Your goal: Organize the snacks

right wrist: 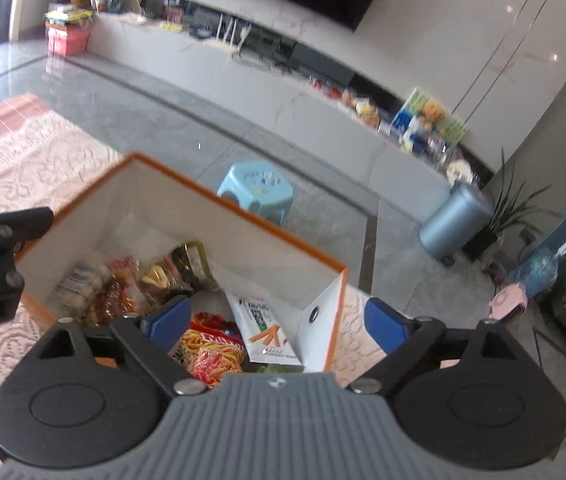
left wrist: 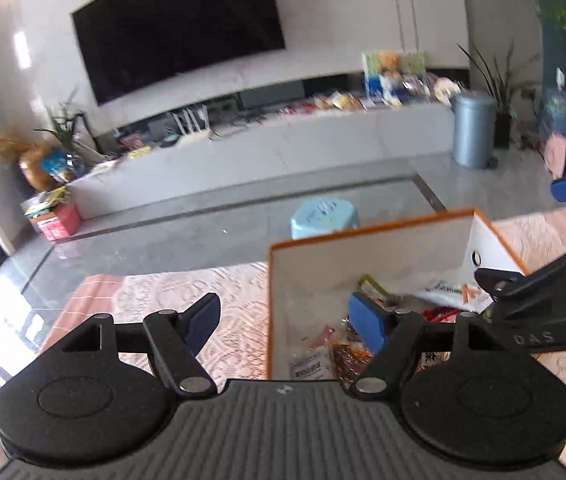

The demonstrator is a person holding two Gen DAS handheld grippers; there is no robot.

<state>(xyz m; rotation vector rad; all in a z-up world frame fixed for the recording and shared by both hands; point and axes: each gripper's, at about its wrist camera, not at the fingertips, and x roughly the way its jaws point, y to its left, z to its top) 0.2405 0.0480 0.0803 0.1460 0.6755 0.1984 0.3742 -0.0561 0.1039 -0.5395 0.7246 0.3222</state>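
A white box with an orange rim (left wrist: 371, 240) (right wrist: 243, 210) stands on a pink lace tablecloth (left wrist: 171, 292). Several snack packets (right wrist: 131, 288) lie inside it, among them a white packet with orange sticks (right wrist: 261, 328) and a red-and-yellow noodle pack (right wrist: 211, 350). My left gripper (left wrist: 285, 324) hangs open above the box's near-left wall, with nothing between its blue pads. My right gripper (right wrist: 279, 320) is open over the box's right end, its left pad above the snacks and its right pad outside the wall. Each gripper shows at the edge of the other's view.
A light blue stool (left wrist: 325, 216) (right wrist: 259, 188) stands on the grey floor beyond the table. A grey-blue bin (left wrist: 473, 128) (right wrist: 453, 220) sits to the right, by potted plants. A long white TV bench (left wrist: 283, 136) holds more clutter under a dark screen.
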